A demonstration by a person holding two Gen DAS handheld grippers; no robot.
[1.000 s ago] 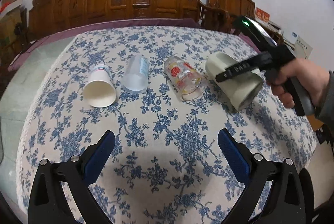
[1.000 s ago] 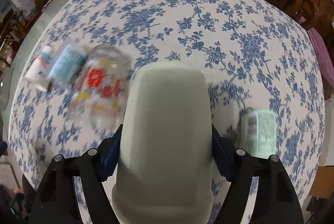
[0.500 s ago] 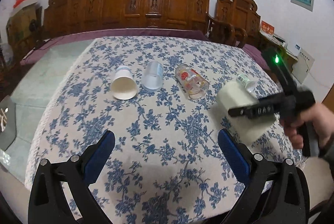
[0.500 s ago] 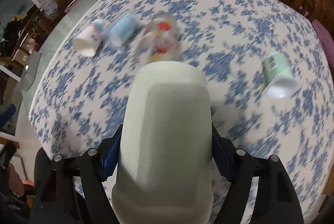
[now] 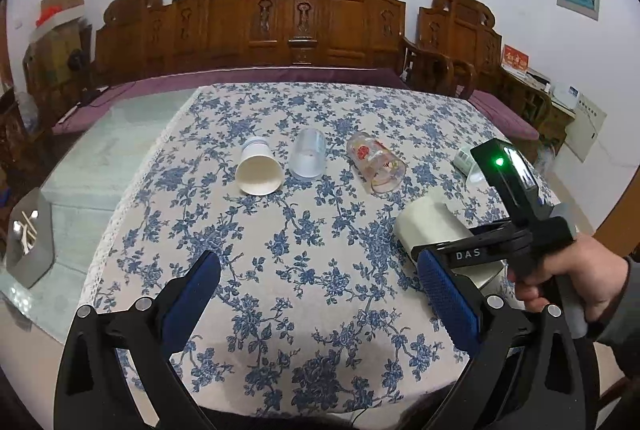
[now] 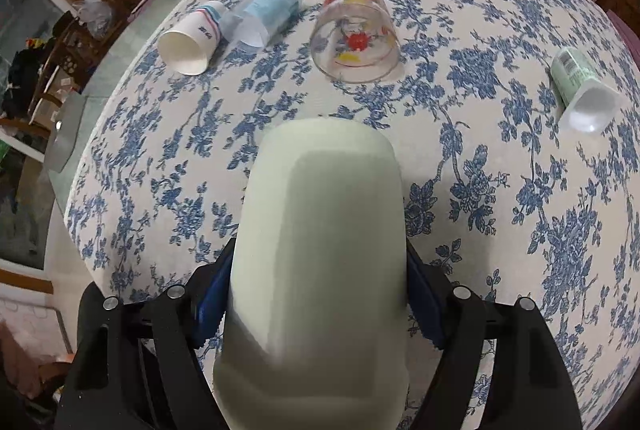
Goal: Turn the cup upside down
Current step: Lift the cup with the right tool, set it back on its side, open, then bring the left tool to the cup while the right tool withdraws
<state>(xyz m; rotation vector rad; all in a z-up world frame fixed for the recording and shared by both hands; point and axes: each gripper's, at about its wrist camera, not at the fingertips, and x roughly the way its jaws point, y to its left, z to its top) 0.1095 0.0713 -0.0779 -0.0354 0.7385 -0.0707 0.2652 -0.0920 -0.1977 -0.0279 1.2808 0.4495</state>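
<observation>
My right gripper (image 6: 318, 304) is shut on a pale grey-green cup (image 6: 320, 250), its closed base pointing forward and tilted down over the table. In the left wrist view the same cup (image 5: 430, 226) hangs above the table's right front part, held by the right gripper (image 5: 476, 254). My left gripper (image 5: 318, 290) is open and empty above the front of the table.
On the floral tablecloth (image 5: 312, 270) lie a white paper cup (image 5: 258, 171), a clear plastic cup (image 5: 307, 158), a glass with red flowers (image 5: 376, 163) and a green-labelled cup (image 6: 580, 89). Carved wooden chairs (image 5: 296, 17) stand behind.
The right gripper has carried the grey-green cup toward the front right of the table and lower. The left gripper has pulled back and risen, still open.
</observation>
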